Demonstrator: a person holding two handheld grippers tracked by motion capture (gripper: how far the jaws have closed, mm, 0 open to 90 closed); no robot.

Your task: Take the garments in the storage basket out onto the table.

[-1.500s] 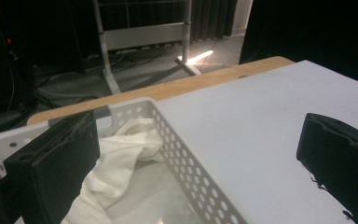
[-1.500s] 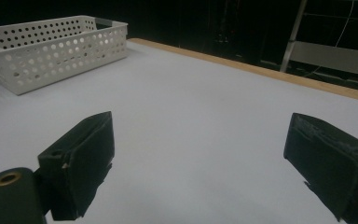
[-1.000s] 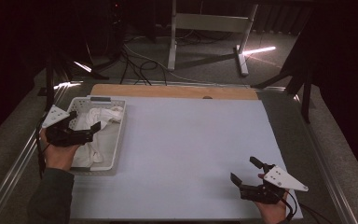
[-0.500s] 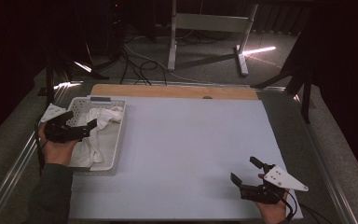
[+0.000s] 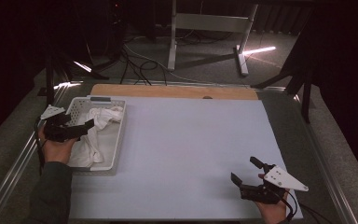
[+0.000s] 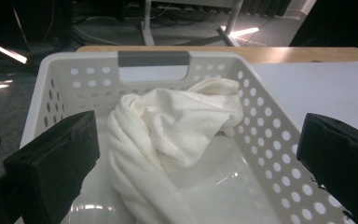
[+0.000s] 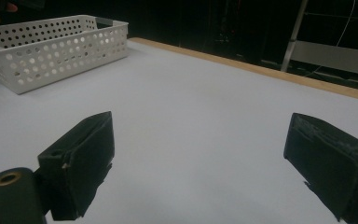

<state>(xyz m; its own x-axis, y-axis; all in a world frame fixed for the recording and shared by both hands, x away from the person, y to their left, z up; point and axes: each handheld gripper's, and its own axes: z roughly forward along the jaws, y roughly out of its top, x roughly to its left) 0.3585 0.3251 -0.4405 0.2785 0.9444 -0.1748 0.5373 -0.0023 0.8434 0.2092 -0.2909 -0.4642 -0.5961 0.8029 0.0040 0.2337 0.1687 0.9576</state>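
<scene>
Left tongs [image 6: 200, 154] gape wide above the white cloth [image 6: 168, 135] in the basket [image 5: 116, 140]; right tongs [image 5: 247, 170], equally wide, hover empty over the pale table [image 5: 186, 149].

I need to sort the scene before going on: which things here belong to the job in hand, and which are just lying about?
In the job:
- crumpled white cloth
- white perforated plastic basket holding it
- left gripper, open over the cloth

Lying about:
- right gripper, open, apart on the pale table mat
- wooden board at the table's far edge
</scene>
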